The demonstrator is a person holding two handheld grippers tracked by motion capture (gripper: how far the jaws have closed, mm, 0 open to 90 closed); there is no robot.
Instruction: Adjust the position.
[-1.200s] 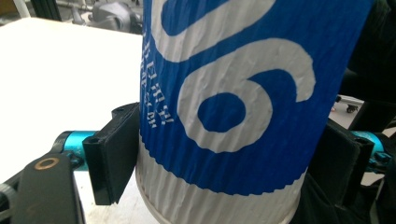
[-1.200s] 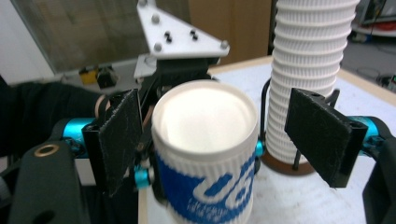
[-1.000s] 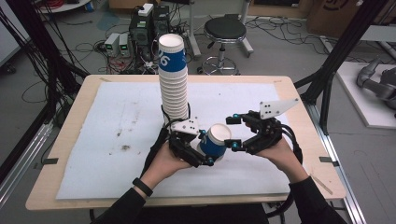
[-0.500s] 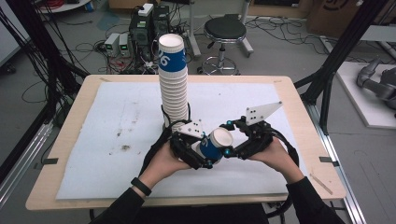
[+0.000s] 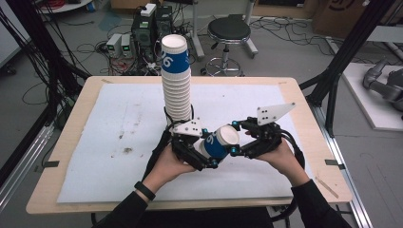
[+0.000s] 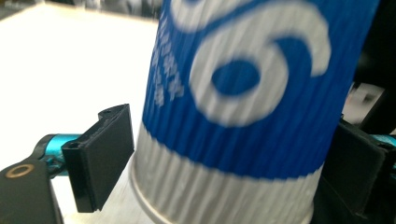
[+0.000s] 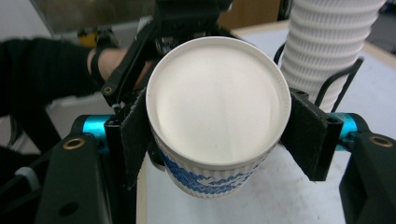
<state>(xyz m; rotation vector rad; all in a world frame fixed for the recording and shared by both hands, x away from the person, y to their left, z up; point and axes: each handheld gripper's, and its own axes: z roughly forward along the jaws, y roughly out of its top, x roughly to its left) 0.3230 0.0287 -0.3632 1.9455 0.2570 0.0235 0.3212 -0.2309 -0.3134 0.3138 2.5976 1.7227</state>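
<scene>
Wooden table [image 5: 76,118], white mat [image 5: 114,118], stool [image 5: 229,31], cabled floor [image 5: 285,52]

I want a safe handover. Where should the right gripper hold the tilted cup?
Grip the cup just below its rolled rim, jaws on opposite sides, approaching its open mouth from the right. The left gripper occupies the lower body, and the rim probably stiffens the ribbed wall.

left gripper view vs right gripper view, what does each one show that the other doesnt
Left gripper view alone: the cup's ribbed side with its blue band and a large white 6, and its white lower part. Right gripper view alone: the cup's white open mouth, the tall stack of cups behind, and a dark sleeve. Both share: the single cup sitting between black claw jaws over the white table cover.
</scene>
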